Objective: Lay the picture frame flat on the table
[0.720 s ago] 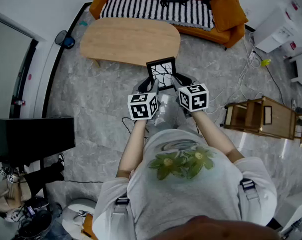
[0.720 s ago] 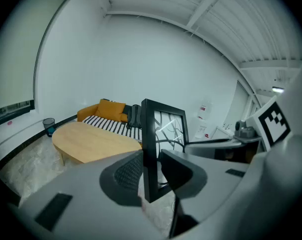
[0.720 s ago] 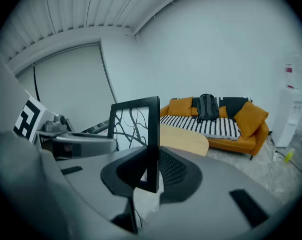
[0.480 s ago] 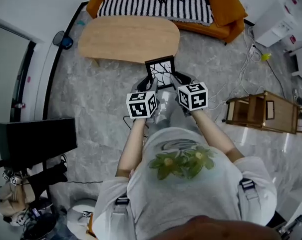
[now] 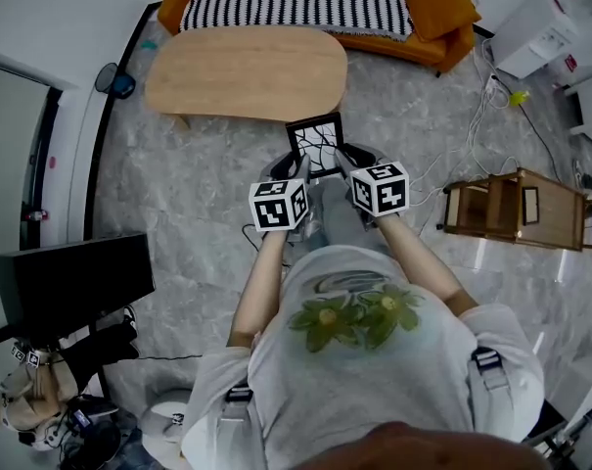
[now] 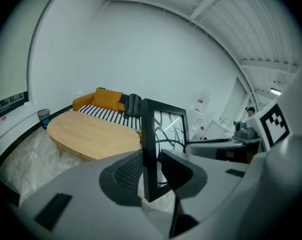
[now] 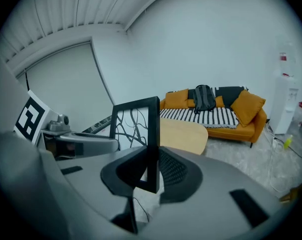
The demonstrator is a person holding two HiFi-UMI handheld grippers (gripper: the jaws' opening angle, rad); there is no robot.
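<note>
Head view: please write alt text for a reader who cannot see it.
Seen from above, a person holds a black picture frame between the left tongs and the right tongs, one on each side edge, above the grey floor. A wooden oval table stands just beyond it, with an orange sofa behind.

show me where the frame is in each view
Head view: frame upper centre, just below the table.
Left gripper view: frame centre, table to its left.
Right gripper view: frame centre-left, table to its right.
Shared landmark: the table.

Picture frame [image 5: 315,145] before table [image 5: 247,71]; sofa [image 5: 442,18] behind table; shelf [image 5: 511,218] right.
</note>
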